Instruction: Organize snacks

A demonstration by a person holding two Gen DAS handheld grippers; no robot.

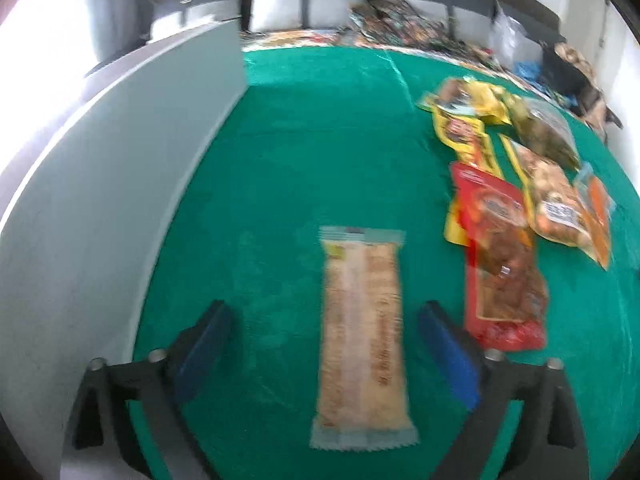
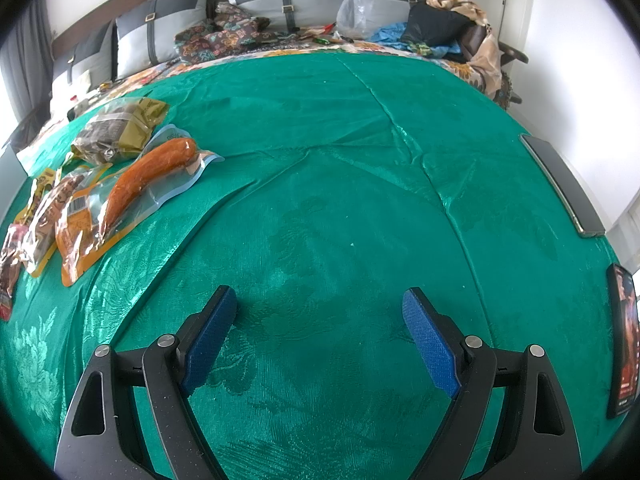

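the left gripper (image 1: 324,340) stands wide over a pale snack bar (image 1: 362,340) lying flat on the green cloth (image 1: 320,140), pads clear of it. right gripper (image 2: 318,332) is wide too, empty. next seems to be closing on the bar.

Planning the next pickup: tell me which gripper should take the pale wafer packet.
Left. The left gripper stands open with the pale wafer packet lying between its fingers. The right gripper is open over bare green cloth, snacks far off.
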